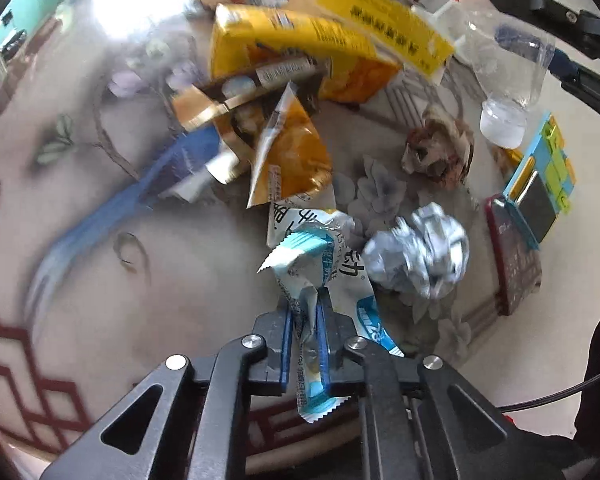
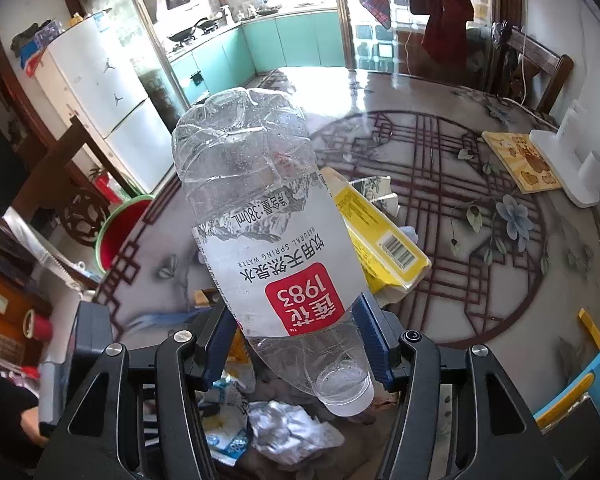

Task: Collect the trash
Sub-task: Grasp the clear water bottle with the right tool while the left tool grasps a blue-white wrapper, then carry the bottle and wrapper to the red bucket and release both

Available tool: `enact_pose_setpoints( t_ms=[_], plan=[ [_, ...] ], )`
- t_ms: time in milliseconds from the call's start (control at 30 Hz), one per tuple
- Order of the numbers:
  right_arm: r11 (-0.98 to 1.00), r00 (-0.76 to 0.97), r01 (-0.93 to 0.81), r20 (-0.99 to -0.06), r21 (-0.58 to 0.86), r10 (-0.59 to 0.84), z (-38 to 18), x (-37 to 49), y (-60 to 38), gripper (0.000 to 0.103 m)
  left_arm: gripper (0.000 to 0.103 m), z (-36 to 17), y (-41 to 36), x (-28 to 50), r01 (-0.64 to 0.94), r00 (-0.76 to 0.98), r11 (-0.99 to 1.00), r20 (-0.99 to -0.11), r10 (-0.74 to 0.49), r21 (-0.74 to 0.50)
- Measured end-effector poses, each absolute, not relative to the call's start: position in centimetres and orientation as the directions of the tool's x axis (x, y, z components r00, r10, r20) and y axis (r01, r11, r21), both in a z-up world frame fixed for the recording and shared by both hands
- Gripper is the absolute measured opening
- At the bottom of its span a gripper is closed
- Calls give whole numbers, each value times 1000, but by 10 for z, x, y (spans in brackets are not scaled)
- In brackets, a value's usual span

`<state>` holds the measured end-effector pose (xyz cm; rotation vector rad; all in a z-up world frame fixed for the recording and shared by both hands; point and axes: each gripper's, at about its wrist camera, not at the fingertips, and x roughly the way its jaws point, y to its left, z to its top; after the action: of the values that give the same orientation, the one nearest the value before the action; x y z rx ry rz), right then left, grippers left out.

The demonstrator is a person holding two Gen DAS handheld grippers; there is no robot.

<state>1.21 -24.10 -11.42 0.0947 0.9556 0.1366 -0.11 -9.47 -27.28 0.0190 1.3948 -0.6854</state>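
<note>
Left tool [image 1: 305, 322] pinches a blue-white wrapper [image 1: 308, 280]; right tool [image 2: 296, 344] clamps an upside-down clear bottle [image 2: 268, 240]

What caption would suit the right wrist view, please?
Right gripper grips an inverted clear water bottle above the littered table.

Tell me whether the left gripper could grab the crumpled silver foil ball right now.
Probably not yet: the left gripper is shut on a white and blue snack wrapper. The crumpled silver foil ball lies uncovered just ahead to its right, so the path looks free once the wrapper is dropped.
</note>
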Motion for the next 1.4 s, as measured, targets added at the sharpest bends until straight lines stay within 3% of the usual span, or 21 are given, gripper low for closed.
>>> enact_pose_setpoints(
  t_ms=[400, 667, 1400],
  plan=[
    [991, 643, -106, -755, 77, 127, -74, 29, -179, 56, 8, -157, -21, 43, 443, 325, 827, -798, -507, -345],
    [988, 671, -154, -730, 33, 129, -61, 46, -128, 56, 8, -110, 52, 79, 358, 481, 881, -747, -459, -310],
    [959, 571, -281, -796, 38, 199, -102, 116, 8, 56, 8, -147, 248, 148, 25, 568, 968, -793, -219, -249]
  ],
)
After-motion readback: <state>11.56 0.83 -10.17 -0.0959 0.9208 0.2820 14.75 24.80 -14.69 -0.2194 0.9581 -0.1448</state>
